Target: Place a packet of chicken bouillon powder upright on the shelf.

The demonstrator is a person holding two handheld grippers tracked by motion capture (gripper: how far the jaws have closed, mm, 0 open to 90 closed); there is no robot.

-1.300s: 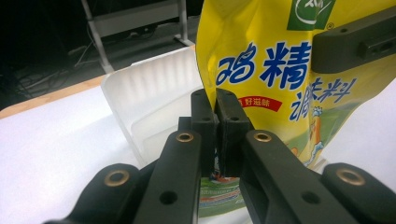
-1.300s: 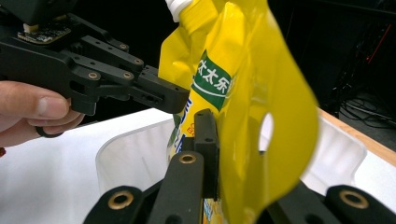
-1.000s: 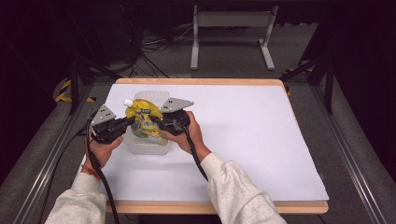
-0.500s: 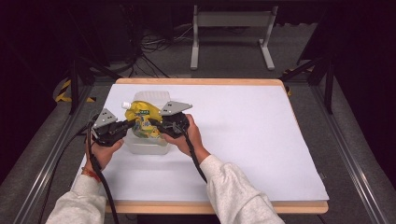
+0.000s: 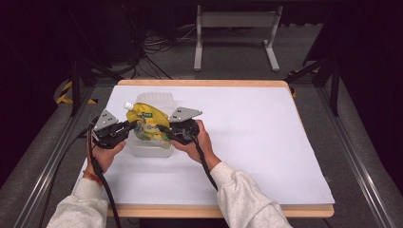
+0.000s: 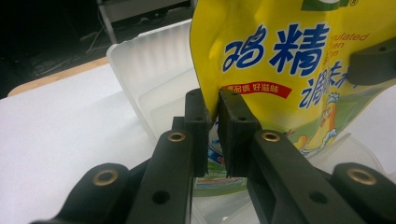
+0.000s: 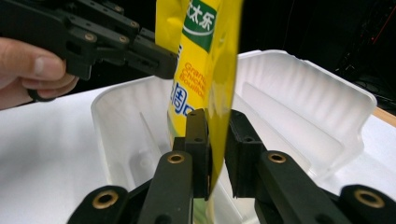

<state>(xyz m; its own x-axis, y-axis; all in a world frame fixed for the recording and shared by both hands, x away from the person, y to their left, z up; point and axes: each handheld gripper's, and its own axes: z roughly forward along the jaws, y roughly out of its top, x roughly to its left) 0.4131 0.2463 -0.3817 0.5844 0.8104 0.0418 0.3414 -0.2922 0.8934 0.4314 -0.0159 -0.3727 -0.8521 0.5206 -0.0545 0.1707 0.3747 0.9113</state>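
A yellow spouted pouch (image 5: pixel 147 126) with blue print stands tilted in a clear plastic container (image 5: pixel 159 99) at the left of the table. My left gripper (image 5: pixel 130 127) is at its left edge and my right gripper (image 5: pixel 165 129) at its right edge. In the left gripper view the pouch's edge (image 6: pixel 289 60) runs into the narrow gap between my pads (image 6: pixel 214 100). The right gripper view has the pouch's edge (image 7: pixel 205 70) between my jaws (image 7: pixel 217 119), with a slim gap at one pad. Both sets of jaws have just been opening, with the pouch still between them.
The container's ribbed wall (image 7: pixel 303 93) rises behind the pouch, its rim (image 6: pixel 154 70) just past my left jaws. A white sheet (image 5: pixel 247 142) covers the wooden table, bare to the right. A metal stand (image 5: pixel 235 19) and cables lie on the floor beyond.
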